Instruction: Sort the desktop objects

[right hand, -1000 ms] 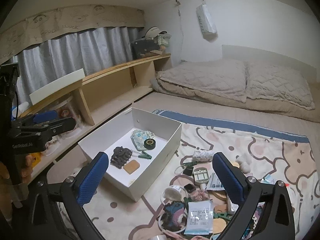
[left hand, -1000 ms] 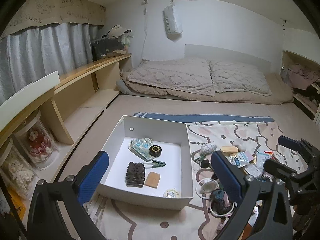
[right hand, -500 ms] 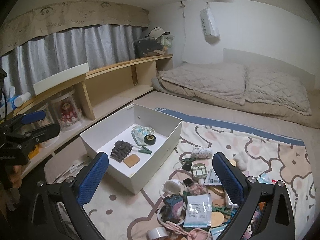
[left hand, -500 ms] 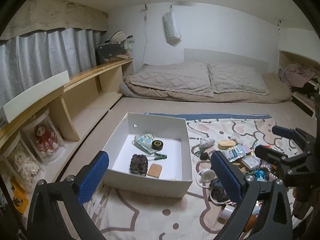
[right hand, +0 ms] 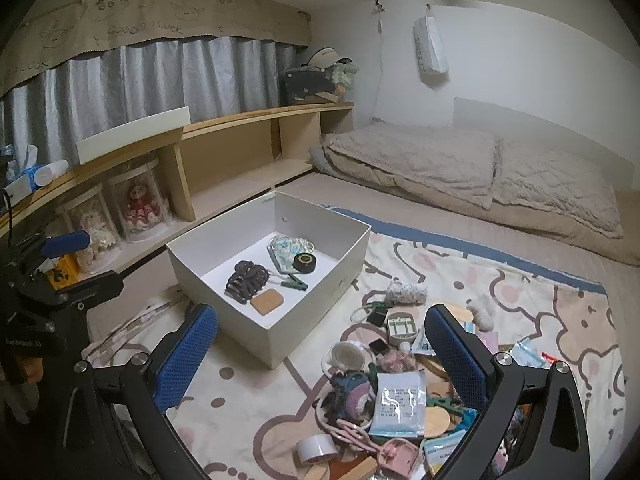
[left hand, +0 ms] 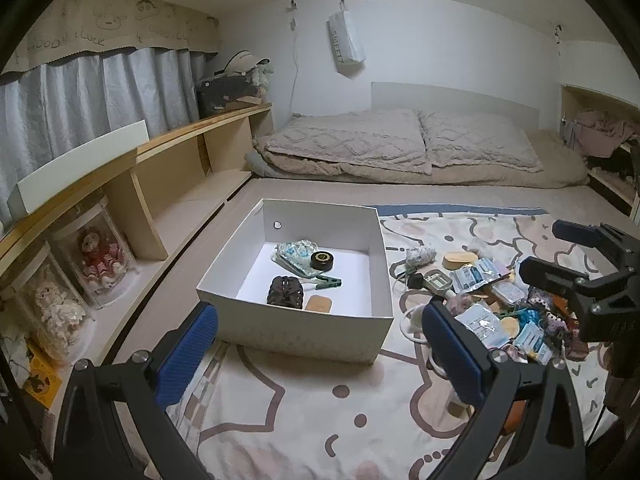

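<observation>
A white open box (left hand: 304,332) (right hand: 316,320) sits on a patterned blanket. Inside lie a dark hair claw (left hand: 285,290) (right hand: 246,276), a tan pad (left hand: 319,303), a green clip (left hand: 329,281), a black tape roll (left hand: 322,261) and a packaged mask (left hand: 294,251). Right of the box is a heap of small items: mask packets (right hand: 398,404), a white tape roll (right hand: 318,449), a cup (right hand: 346,354). My left gripper (left hand: 320,346) hovers open before the box, holding nothing. My right gripper (right hand: 320,354) hangs open above the heap's left edge, also holding nothing.
A wooden shelf (left hand: 168,160) with doll cases (left hand: 100,252) runs along the left. Bedding (left hand: 400,152) lies at the back. Each gripper shows in the other's view, the right gripper (left hand: 576,268) over the heap, the left gripper (right hand: 60,264) at the far left.
Both cameras have pulled back and risen, so the box and heap look smaller and farther. Both grippers stay open with nothing in them.
</observation>
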A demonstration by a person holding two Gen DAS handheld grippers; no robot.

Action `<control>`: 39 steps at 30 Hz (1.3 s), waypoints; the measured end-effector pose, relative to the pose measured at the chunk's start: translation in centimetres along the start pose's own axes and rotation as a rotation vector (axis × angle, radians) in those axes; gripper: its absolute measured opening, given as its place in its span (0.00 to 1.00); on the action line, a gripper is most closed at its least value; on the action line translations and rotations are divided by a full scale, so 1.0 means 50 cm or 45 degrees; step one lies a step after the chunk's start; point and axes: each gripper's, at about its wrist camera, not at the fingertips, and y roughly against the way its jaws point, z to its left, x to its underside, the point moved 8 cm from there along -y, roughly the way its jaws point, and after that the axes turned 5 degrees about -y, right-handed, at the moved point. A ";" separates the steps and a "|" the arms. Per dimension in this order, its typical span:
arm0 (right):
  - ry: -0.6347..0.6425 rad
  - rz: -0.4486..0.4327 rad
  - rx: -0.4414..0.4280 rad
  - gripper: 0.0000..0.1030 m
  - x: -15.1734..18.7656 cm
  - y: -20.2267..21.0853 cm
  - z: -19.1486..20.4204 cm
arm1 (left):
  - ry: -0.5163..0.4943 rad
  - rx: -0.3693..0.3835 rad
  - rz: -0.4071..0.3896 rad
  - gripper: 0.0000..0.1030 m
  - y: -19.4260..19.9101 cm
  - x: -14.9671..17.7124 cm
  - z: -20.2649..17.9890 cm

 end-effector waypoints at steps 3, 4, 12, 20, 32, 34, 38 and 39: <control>0.002 0.007 0.005 1.00 0.010 0.003 -0.002 | 0.002 -0.012 0.003 1.00 0.002 0.011 -0.002; 0.001 0.010 0.003 1.00 0.013 0.005 -0.002 | 0.000 -0.024 0.002 1.00 0.002 0.014 -0.002; -0.002 0.024 0.014 1.00 0.034 0.008 -0.012 | -0.016 -0.030 0.024 1.00 0.003 0.039 -0.008; 0.015 0.020 0.028 1.00 0.051 0.014 -0.016 | -0.013 -0.020 0.044 1.00 0.002 0.047 -0.010; 0.026 0.028 0.035 1.00 0.063 0.018 -0.015 | -0.017 -0.018 0.044 1.00 0.003 0.049 -0.012; 0.026 0.029 0.036 1.00 0.063 0.018 -0.015 | -0.019 -0.022 0.043 1.00 0.004 0.047 -0.014; 0.025 0.033 0.037 1.00 0.063 0.016 -0.014 | -0.021 -0.020 0.042 1.00 0.004 0.046 -0.015; 0.026 0.033 0.038 1.00 0.064 0.015 -0.013 | -0.021 -0.020 0.043 1.00 0.004 0.046 -0.015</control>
